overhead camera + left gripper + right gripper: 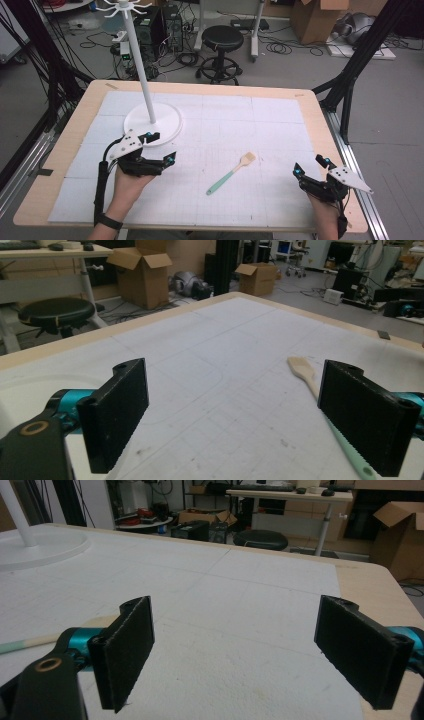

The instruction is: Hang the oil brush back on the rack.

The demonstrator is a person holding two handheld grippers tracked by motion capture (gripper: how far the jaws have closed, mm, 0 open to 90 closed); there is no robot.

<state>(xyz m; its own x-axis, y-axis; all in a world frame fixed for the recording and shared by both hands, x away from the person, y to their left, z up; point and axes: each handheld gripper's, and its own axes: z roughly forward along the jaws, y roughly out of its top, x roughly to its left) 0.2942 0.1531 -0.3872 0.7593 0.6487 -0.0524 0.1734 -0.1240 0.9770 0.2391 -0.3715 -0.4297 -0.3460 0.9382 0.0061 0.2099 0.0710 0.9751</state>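
While both grippers sit with jaws apart, spatula lies untouched between them.
Left gripper near white stand base; right gripper holds nothing.

Even, soft indoor light, faint shadows, mild blur, no glare on the pale table.

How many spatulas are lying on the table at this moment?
1. The spatula lies on the white mat between the left gripper and the right gripper, its wooden head pointing away from the person. Both grippers are open and apart from it.
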